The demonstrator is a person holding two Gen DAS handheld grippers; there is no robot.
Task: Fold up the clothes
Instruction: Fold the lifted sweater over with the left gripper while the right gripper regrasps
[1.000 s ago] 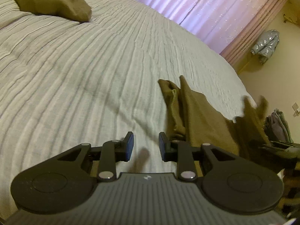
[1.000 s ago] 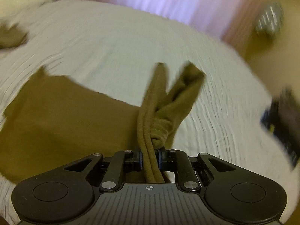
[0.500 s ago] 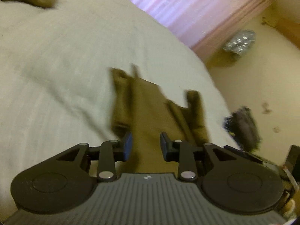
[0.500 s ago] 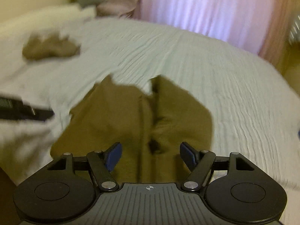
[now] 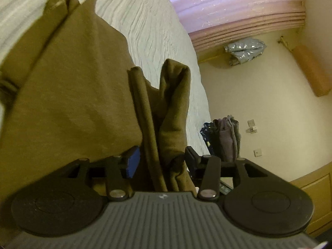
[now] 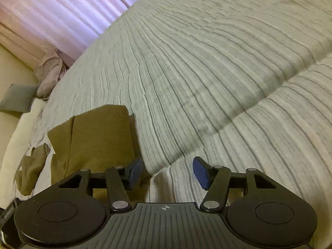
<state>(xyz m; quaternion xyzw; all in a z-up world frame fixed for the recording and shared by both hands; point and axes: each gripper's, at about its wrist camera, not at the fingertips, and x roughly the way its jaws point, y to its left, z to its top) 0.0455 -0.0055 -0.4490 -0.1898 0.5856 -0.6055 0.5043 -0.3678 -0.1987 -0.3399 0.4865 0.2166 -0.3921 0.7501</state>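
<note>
An olive-brown garment (image 5: pixel 68 78) lies on the ribbed grey bedspread (image 5: pixel 145 16). My left gripper (image 5: pixel 160 161) is open, its jaws apart on either side of two bunched folds of that garment (image 5: pixel 172 108) that run between the fingers. In the right wrist view my right gripper (image 6: pixel 167 173) is open and empty, low over the bedspread (image 6: pixel 207 72). An edge of the olive garment (image 6: pixel 99 137) lies under its left finger. A second olive piece (image 6: pixel 31 166) lies at the far left.
Pink curtains (image 5: pixel 228 8) hang behind the bed. A silver bag (image 5: pixel 244 49) and dark clothes (image 5: pixel 224 134) sit by the cream wall right of the bed. A grey pillow (image 6: pixel 16 97) and a mauve cloth (image 6: pixel 49 72) lie at the bed's far left.
My right gripper let go of the garment, opened and swung right over bare bedspread. My left gripper moved right onto the garment, so the bunched folds now sit between its open fingers.
</note>
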